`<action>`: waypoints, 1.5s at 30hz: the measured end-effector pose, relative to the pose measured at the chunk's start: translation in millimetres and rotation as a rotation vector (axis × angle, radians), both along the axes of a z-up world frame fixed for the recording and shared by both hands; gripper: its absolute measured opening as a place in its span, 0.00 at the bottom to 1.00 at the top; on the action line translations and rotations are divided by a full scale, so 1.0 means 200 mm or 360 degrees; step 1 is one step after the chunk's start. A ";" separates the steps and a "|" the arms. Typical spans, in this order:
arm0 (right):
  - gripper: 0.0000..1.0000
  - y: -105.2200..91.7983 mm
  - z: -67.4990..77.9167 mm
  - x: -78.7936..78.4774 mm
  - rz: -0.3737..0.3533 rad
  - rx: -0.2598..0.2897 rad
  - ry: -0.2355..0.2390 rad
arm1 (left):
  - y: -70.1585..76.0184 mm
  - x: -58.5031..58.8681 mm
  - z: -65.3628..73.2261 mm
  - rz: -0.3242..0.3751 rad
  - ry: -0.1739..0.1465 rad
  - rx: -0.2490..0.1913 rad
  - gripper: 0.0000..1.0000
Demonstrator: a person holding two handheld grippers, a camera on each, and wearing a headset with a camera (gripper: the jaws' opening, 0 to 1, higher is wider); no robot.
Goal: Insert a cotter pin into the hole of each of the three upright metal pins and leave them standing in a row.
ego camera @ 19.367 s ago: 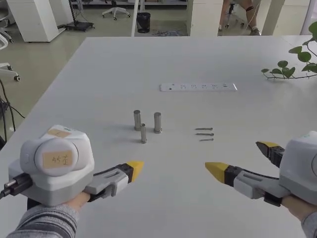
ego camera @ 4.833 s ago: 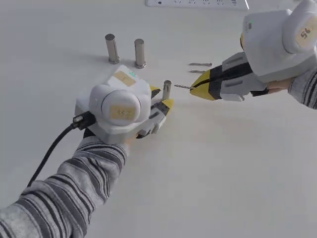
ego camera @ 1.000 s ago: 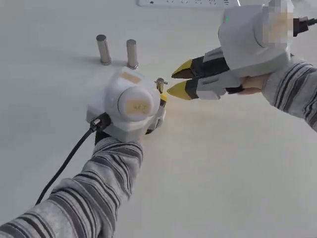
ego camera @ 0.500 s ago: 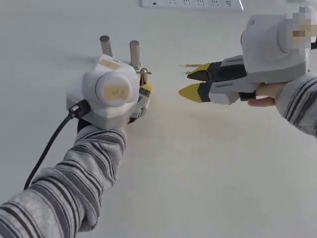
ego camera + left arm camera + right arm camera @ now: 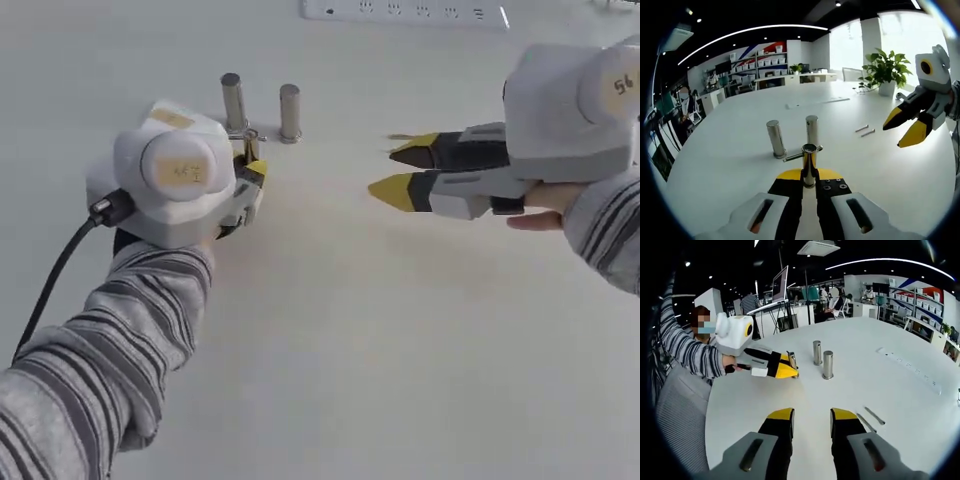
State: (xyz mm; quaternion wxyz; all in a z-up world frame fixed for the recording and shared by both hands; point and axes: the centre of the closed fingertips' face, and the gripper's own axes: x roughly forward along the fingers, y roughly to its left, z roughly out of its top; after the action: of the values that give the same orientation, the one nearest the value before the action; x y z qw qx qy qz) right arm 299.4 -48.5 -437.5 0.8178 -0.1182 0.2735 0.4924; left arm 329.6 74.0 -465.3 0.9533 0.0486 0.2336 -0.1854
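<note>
Left claw [image 5: 809, 176] clamps the grey upright metal pin [image 5: 809, 161], thin cotter pin [image 5: 796, 155] fitted, beside two bare grey pins [image 5: 776, 138] to form the row; right claw [image 5: 811, 416], partly open and empty, faces the loose cotter pins [image 5: 873, 415].

One gripper grips, the other is open
The left gripper [image 5: 250, 172] points away from the person with its jaws closed on a metal pin [image 5: 809, 161]. The right gripper [image 5: 385, 172] points left toward it, well apart, with its jaws spread

White table [image 5: 400, 350]: two upright metal pins [image 5: 290, 112], two cotter pins [image 5: 868, 132], power strip [image 5: 400, 12].
</note>
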 end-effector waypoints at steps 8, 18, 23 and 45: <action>0.23 -0.02 0.00 0.00 -0.0052 0.0025 0.0005 | 0.04 0.01 -0.01 -0.0005 -0.0002 -0.0056 0.05; 0.22 -0.04 -0.01 0.01 -0.0098 0.0033 0.0018 | 0.04 0.00 -0.04 -0.0080 -0.0017 -0.0016 0.05; 0.23 -0.04 0.00 0.02 -0.0113 0.0035 0.0013 | 0.04 0.00 -0.04 -0.0104 -0.0030 -0.0010 0.05; 0.29 0.02 0.04 0.06 -0.0163 0.0066 -0.0044 | 0.07 -0.03 -0.01 -0.0116 -0.0016 -0.0045 0.31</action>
State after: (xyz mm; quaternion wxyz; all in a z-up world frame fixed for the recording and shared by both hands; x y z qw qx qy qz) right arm 311.4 -44.6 -429.0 0.8479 -0.0940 0.2576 0.4538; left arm 322.8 88.7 -466.7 0.9476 0.0445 0.2243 -0.2229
